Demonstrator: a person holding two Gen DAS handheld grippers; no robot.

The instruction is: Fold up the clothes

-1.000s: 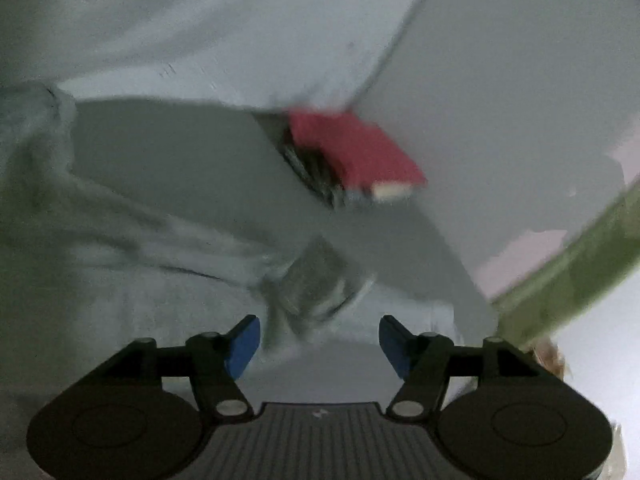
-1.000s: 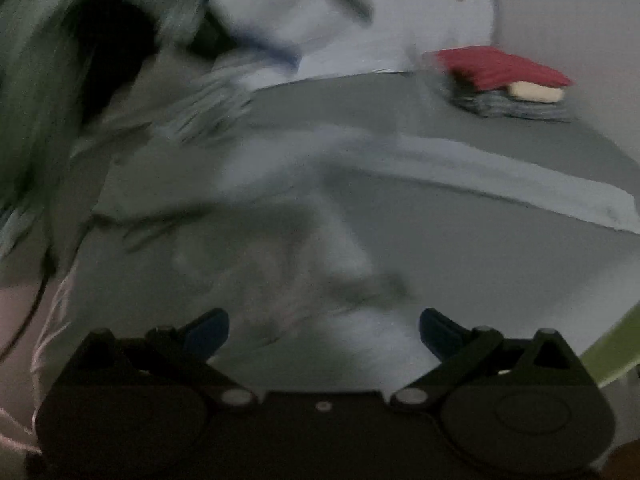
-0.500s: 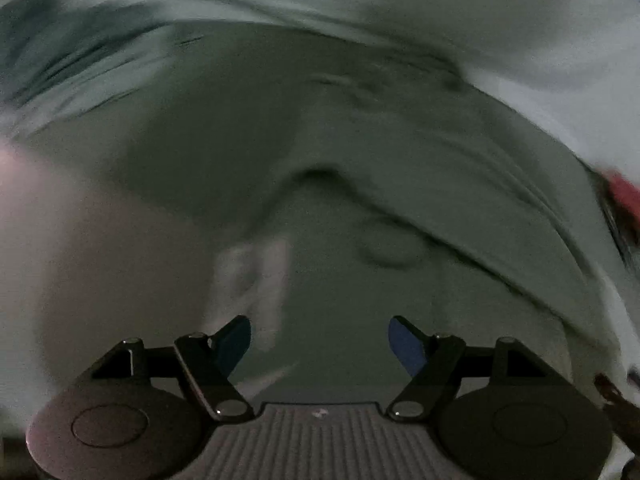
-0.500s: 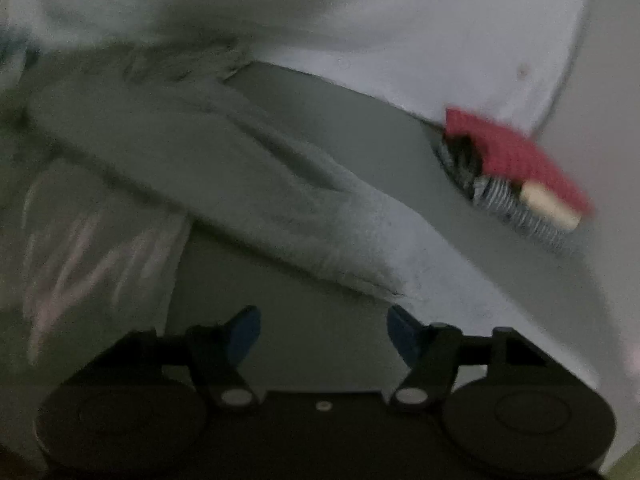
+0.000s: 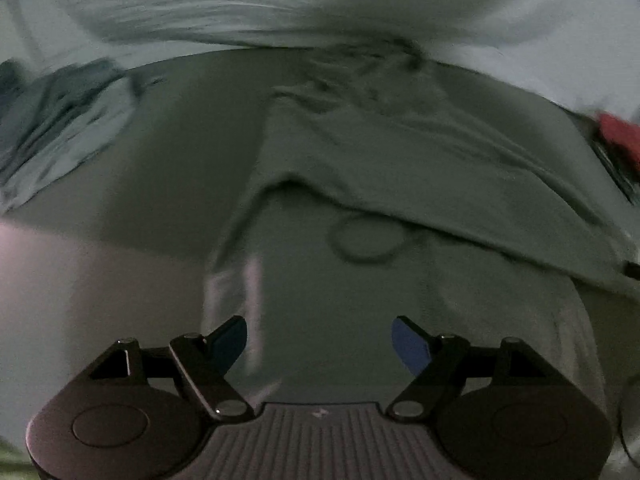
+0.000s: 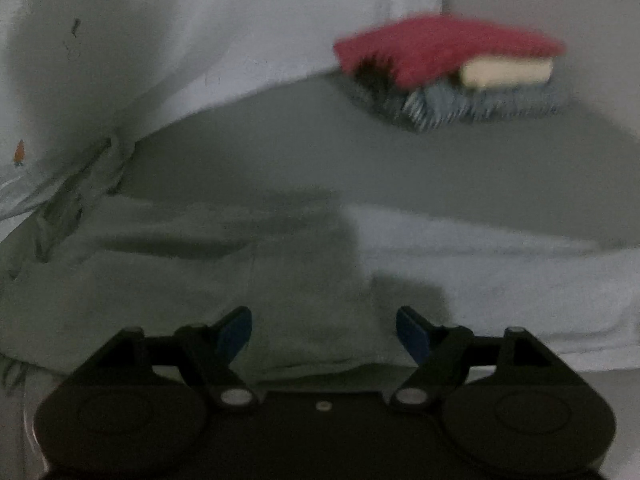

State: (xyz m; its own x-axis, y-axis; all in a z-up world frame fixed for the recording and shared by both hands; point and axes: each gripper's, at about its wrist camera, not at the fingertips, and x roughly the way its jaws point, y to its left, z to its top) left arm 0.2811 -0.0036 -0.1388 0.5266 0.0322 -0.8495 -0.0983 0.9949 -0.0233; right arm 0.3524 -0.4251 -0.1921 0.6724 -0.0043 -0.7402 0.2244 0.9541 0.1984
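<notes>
A pale grey-green garment (image 5: 400, 152) lies spread on a grey bed surface (image 5: 180, 140), partly folded over itself, with a faint ring print (image 5: 368, 240) on the lower layer. My left gripper (image 5: 319, 340) is open and empty just above its near part. In the right wrist view the same garment (image 6: 200, 280) lies under my right gripper (image 6: 324, 332), which is open and empty; a lighter strip of it (image 6: 500, 272) runs to the right.
A stack of folded clothes with a red piece on top (image 6: 440, 52) sits at the far right of the bed; its red edge shows in the left wrist view (image 5: 620, 136). A white sheet or pillow (image 6: 200, 40) lies behind. Crumpled blue-grey cloth (image 5: 52, 120) lies at the left.
Both grippers have swung over the garment and come to rest low above it. The views have steadied. Both stay open and empty.
</notes>
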